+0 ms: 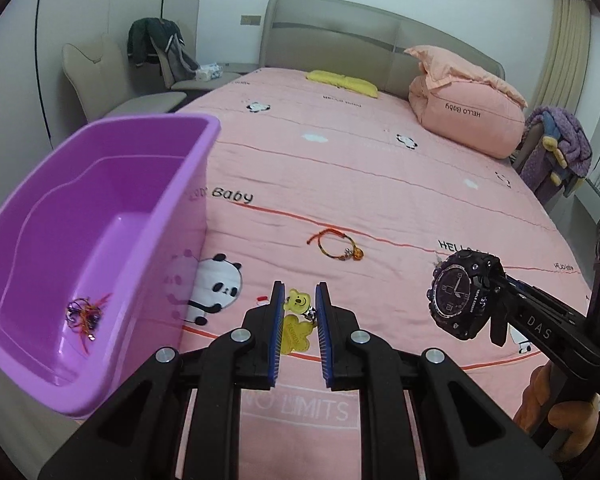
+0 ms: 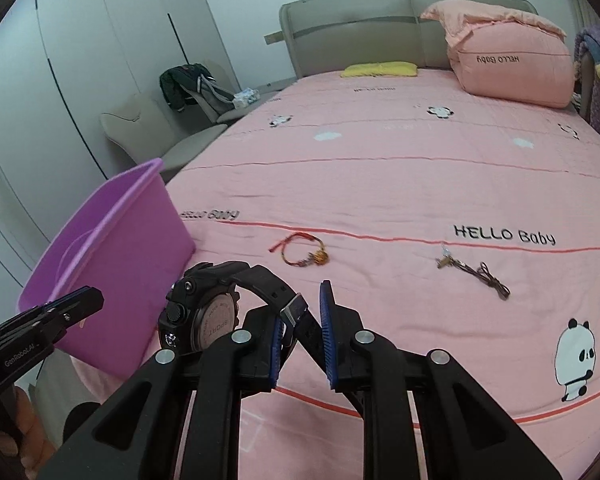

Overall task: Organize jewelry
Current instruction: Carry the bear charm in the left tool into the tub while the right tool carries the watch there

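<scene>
Black watch [image 2: 204,312] gripped by right gripper [image 2: 302,340].

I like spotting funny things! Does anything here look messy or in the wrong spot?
Mostly the loose jewelry: a red-and-gold cord bracelet, a brown cord necklace and a yellow bear charm lie scattered on the pink bedspread, outside the purple plastic bin. The chunky black watch dangles by its strap from the right gripper.

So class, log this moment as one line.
right gripper: holds black watch | left gripper: open, over yellow charm | purple bin: one bracelet
</scene>
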Tool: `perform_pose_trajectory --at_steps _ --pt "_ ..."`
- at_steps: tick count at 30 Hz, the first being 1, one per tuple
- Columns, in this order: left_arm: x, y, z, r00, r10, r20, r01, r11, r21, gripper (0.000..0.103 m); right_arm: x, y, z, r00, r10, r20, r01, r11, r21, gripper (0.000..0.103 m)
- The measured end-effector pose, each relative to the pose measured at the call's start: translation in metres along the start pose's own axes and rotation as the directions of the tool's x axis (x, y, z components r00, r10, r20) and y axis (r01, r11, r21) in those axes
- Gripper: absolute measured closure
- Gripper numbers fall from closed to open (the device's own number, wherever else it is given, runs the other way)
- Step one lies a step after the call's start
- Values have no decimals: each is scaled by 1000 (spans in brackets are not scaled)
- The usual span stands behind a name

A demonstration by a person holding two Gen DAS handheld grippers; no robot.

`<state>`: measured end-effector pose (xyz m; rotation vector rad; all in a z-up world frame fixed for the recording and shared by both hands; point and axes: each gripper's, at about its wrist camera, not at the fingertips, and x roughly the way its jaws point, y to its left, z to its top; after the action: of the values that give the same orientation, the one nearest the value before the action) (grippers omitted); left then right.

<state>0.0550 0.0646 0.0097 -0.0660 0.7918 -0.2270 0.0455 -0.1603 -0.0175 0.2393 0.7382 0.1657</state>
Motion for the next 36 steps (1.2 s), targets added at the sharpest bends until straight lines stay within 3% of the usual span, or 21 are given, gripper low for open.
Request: perform_pose_trajectory --at_steps 3,9,15,21,30,32,33,34,35,36 --pt "-21 24 14 999 12 37 -11 1000 -25 87 -2 38 17 998 64 18 -64 997 -38 86" --pt "-52 92 45 987 124 101 -117 990 -73 87 14 125 52 976 216 6 -214 970 -110 86" --pt "-54 162 57 971 226 74 -215 968 -129 87 46 208 69 955 286 -74 -295 939 -177 86" --pt "-26 210 46 967 252 -30 -253 951 -177 87 87 264 65 955 243 -169 -281 923 -261 86" --pt "6 235 29 951 267 -154 -295 933 -204 86 127 302 51 956 105 -274 -205 907 -369 84" --pt "8 239 26 942 290 -170 -322 922 -213 74 133 305 48 954 77 -290 -189 904 -384 78" --pt "8 240 26 935 309 -172 -342 914 -220 54 135 305 47 950 75 -303 -193 904 -380 75" --pt "3 241 26 929 335 -159 -365 902 -231 29 135 306 47 947 74 -312 -195 906 -376 65" --pt "-3 242 25 924 358 -137 -381 893 -240 19 132 303 48 954 80 -287 -188 909 -372 53" --pt "-8 241 26 920 374 -119 -392 887 -245 12 126 301 50 964 84 -252 -176 912 -371 49"
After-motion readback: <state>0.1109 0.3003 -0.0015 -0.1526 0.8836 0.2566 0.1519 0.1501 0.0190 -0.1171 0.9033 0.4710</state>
